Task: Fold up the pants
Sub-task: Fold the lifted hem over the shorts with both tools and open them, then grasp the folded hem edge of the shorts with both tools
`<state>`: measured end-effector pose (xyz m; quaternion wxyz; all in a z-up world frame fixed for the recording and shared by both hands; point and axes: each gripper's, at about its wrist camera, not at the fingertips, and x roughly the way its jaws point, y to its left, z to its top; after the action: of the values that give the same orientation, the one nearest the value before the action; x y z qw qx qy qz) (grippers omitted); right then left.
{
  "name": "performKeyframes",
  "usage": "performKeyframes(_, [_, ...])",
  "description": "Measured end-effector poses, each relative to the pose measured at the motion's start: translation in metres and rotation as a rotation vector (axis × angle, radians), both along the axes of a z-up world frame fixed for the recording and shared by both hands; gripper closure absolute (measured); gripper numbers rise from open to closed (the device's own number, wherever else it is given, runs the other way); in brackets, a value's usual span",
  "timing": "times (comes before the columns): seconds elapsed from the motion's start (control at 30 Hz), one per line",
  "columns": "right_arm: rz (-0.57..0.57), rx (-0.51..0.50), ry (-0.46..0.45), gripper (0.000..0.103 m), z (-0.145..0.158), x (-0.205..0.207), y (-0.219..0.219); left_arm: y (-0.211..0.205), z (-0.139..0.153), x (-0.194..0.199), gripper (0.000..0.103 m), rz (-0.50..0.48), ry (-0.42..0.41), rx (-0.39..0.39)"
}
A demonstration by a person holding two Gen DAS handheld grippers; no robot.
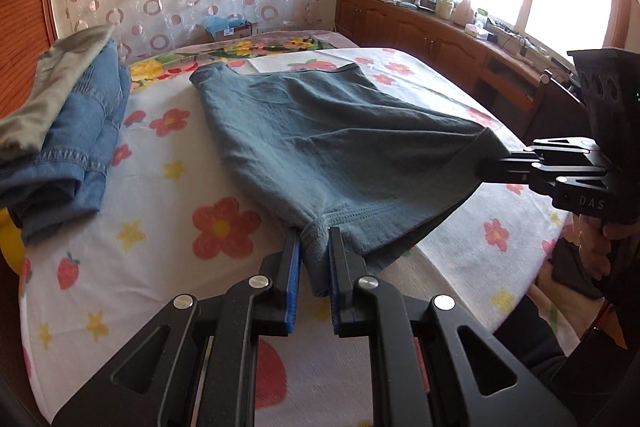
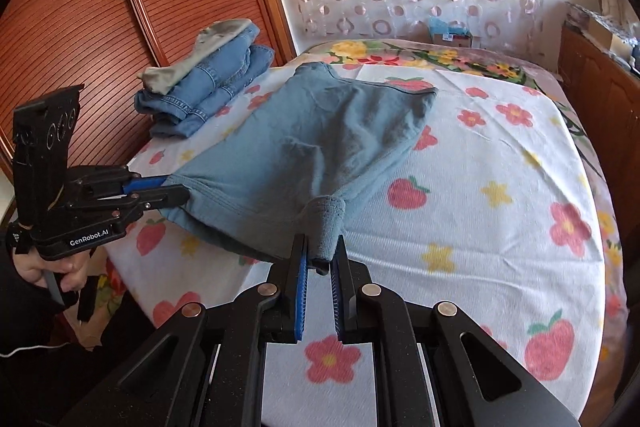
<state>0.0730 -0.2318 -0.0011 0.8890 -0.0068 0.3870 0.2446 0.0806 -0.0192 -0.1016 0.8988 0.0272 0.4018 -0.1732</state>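
Covering the bed (image 2: pixel 500 147), a flower-printed sheet is lying flat beside wood cabinets (image 1: pixel 420 31). Left gripper (image 1: pixel 314 247) and right gripper (image 2: pixel 322 247) are each clamping soft teal pants (image 1: pixel 320 131).

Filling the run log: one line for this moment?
left gripper: shut on pants | right gripper: shut on pants | far end on bed | jeans: stacked aside

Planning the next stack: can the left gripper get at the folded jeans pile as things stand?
Probably not yet. The left gripper is shut on the gray-blue pants. The folded jeans lie to its left with bare bedsheet between, so the path looks free once it lets go.
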Motion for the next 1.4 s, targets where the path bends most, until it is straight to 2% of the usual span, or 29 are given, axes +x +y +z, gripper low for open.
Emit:
performKeyframes(0.27, [-0.014,-0.026,0.023,0.092,-0.015,-0.011,-0.003,-0.001,-0.012,-0.007,0.089,0.02,0.031,-0.001])
performKeyframes(0.33, [-0.033,-0.033,0.027,0.088,-0.014,-0.012,-0.005,0.0,-0.015,-0.006,0.087,0.024,0.046,-0.004])
performKeyframes(0.43, [-0.058,-0.034,0.014,0.087,-0.011,-0.015,-0.007,0.001,-0.016,-0.008,0.085,0.03,0.046,-0.002])
performKeyframes(0.6, [-0.078,-0.04,-0.031,0.084,-0.002,-0.019,-0.011,0.008,-0.012,-0.009,0.069,0.049,0.036,-0.01])
performKeyframes(0.67, [-0.078,-0.038,-0.046,0.083,0.002,-0.02,-0.011,0.011,-0.009,-0.01,0.054,0.054,0.027,-0.025])
performKeyframes(0.7, [-0.082,-0.041,-0.053,0.082,0.002,-0.019,-0.011,0.011,-0.007,-0.009,0.054,0.054,0.021,-0.026])
performKeyframes(0.8, [-0.092,-0.049,-0.066,0.08,-0.001,-0.017,-0.013,0.01,-0.007,-0.004,0.045,0.063,0.027,0.007])
performKeyframes(0.87, [-0.097,-0.045,-0.07,0.078,-0.004,-0.016,-0.013,0.011,-0.007,-0.001,0.032,0.071,0.02,0.006])
performKeyframes(0.93, [-0.102,-0.041,-0.069,0.077,-0.007,-0.014,-0.013,0.011,-0.008,0.003,0.026,0.071,0.017,-0.008])
performKeyframes(1.23, [-0.1,-0.03,-0.035,0.076,-0.019,-0.007,-0.01,0.013,-0.024,0.013,0.025,0.117,0.052,0.019])
performKeyframes(1.4, [-0.101,-0.054,-0.006,0.076,-0.028,-0.004,-0.008,0.017,-0.031,0.012,0.025,0.124,0.069,-0.001])
